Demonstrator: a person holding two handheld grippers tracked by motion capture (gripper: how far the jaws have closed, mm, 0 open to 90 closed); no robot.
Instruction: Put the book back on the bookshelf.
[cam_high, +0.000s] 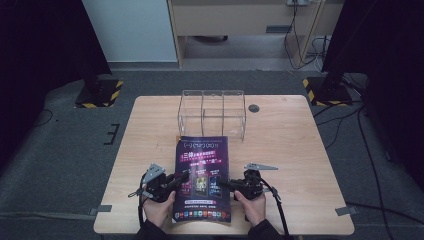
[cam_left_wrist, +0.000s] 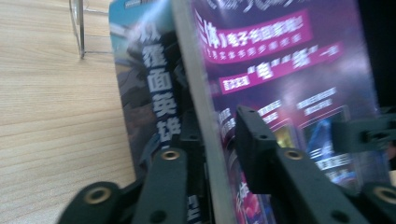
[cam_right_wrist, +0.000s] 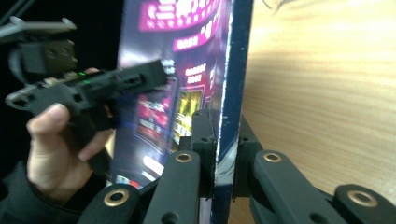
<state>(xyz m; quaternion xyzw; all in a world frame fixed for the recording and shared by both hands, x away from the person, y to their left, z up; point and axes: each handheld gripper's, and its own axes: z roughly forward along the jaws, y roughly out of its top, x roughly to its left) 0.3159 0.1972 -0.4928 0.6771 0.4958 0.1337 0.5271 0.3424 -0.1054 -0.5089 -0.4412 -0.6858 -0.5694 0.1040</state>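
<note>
A clear acrylic organizer (cam_high: 212, 114) stands toward the far edge of the wooden table (cam_high: 300, 150), near the middle; its walls split it into three compartments, and through the clear walls they look empty. One corner of it shows at the top of the left gripper view (cam_left_wrist: 80, 28), resting on the wood just beyond the book.

The book (cam_high: 203, 175), with a purple and magenta cover printed in Chinese characters, sits at the middle of the table's near edge, its far end just short of the organizer. The left gripper (cam_high: 181, 179) clamps the book's left edge: in the left gripper view (cam_left_wrist: 212, 144) one black jaw presses the purple face and the other the back cover, with the page block between them. The right gripper (cam_high: 223, 185) clamps the right edge likewise; in the right gripper view (cam_right_wrist: 223, 140) its jaws are closed on the dark spine edge. The book looks raised off the table, though the high view does not settle this.

The person's left hand (cam_right_wrist: 56, 154) and its gripper appear blurred across the cover in the right gripper view. The cover's small print is too soft to read, and the forearms are cut off at the bottom of the high view
</note>
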